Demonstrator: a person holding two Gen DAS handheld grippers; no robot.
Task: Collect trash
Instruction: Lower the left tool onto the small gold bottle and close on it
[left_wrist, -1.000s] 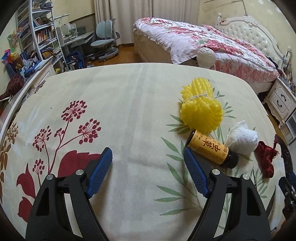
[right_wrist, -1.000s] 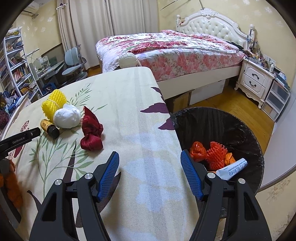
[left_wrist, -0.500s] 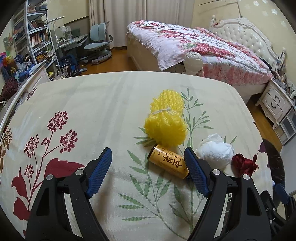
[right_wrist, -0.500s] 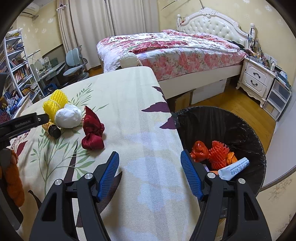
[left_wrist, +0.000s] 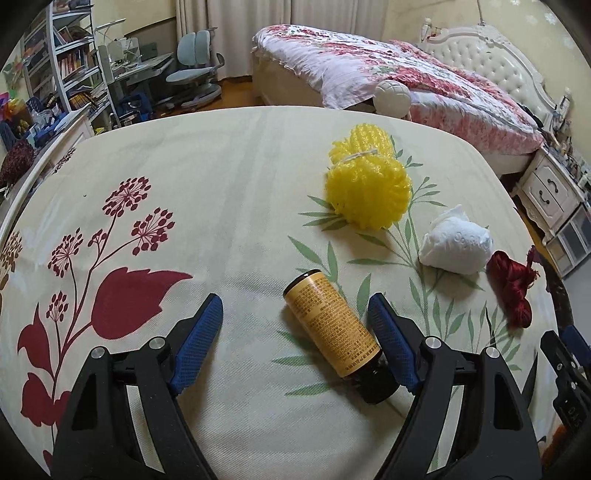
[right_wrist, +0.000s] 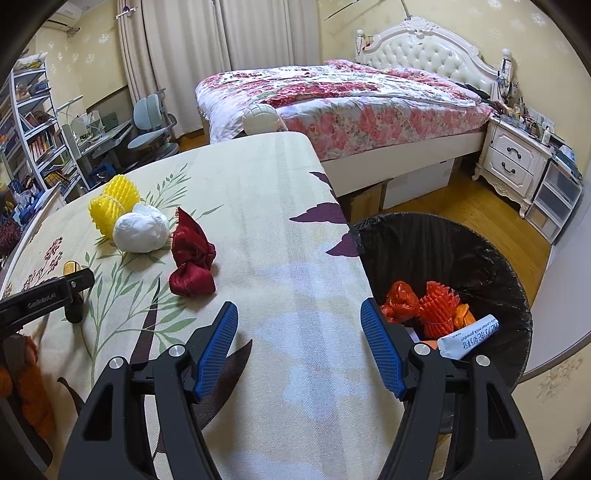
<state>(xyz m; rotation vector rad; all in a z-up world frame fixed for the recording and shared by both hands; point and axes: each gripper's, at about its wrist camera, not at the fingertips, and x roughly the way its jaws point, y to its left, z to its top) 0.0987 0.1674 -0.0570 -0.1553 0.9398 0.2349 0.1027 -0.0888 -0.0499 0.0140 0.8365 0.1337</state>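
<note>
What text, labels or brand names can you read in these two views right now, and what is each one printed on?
"GenRobot.AI": white lettering on the black arm of the left gripper, seen in the right wrist view.
"camel milk powder", partly cut off: on the white tube in the black-lined trash bin.
Yellow label on the brown bottle: dense small print, too small to read.
Book spines on the shelf: too blurred.

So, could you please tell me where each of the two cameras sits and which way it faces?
Left wrist: sits on the left gripper, looking down along its open jaws at the bottle lying between them on the tablecloth; the right gripper's edge shows at far right.
Right wrist: sits on the right gripper, open over the table edge, facing the trash bin; the left gripper shows at left.
Shared: bottle, yellow net, white wad, red cloth, bed.
</note>
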